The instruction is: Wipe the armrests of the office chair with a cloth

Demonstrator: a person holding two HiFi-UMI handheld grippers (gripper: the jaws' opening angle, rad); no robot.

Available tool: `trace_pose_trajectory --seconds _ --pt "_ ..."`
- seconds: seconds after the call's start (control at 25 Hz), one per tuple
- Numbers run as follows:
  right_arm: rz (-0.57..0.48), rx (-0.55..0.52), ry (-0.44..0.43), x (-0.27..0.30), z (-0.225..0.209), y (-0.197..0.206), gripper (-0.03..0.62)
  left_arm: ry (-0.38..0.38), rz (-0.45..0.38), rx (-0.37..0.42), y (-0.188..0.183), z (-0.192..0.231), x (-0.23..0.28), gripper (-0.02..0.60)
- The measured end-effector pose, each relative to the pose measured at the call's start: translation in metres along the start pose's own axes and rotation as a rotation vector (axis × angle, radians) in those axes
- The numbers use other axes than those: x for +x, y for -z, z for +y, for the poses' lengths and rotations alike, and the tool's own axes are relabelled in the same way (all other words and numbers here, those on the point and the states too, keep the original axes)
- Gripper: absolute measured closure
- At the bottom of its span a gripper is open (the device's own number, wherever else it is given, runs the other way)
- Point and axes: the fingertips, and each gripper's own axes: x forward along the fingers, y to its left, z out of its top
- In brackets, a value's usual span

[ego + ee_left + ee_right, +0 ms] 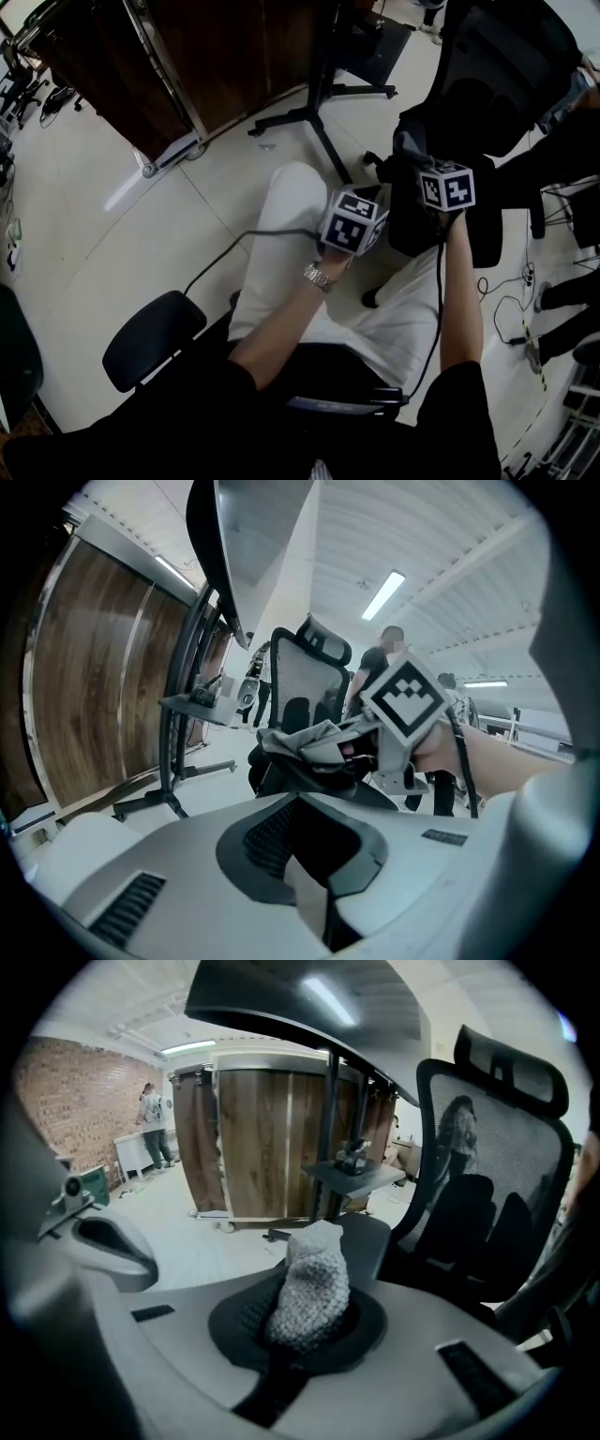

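The black mesh office chair (473, 89) stands in front of my knees. My right gripper (419, 161) is shut on a grey knitted cloth (410, 142) and holds it on the chair's dark armrest (405, 202). In the right gripper view the cloth (309, 1288) bulges out of the right gripper (298, 1340), with the armrest pad (375, 1241) just beyond it. The left gripper view shows that cloth (298, 738) lying on the armrest (314, 778). My left gripper (371, 199) hovers just left of it, jaws together and nothing held (317, 904).
A wood-panelled cabinet on castors (187, 66) and a black stand base (314, 112) lie beyond the chair. A second black seat (150, 337) is at my lower left. Cables (506, 309) trail on the floor at right. People stand far off (150, 1115).
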Motion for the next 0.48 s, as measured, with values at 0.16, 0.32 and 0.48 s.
trace_pose_trajectory --seconds 0.16,0.32,0.48 --pt "-0.029 -0.029 -0.072 -0.029 0.027 0.022 0.563 0.007 -0.012 0.001 -0.002 -0.005 0.001 0.588" --pt "0.005 -0.042 -0.188 -0.052 0.046 0.042 0.563 0.013 -0.001 0.012 -0.001 -0.008 -0.002 0.588" --pt "0.099 -0.105 -0.297 -0.069 0.05 0.061 0.564 0.009 -0.003 0.012 -0.002 -0.007 -0.002 0.588"
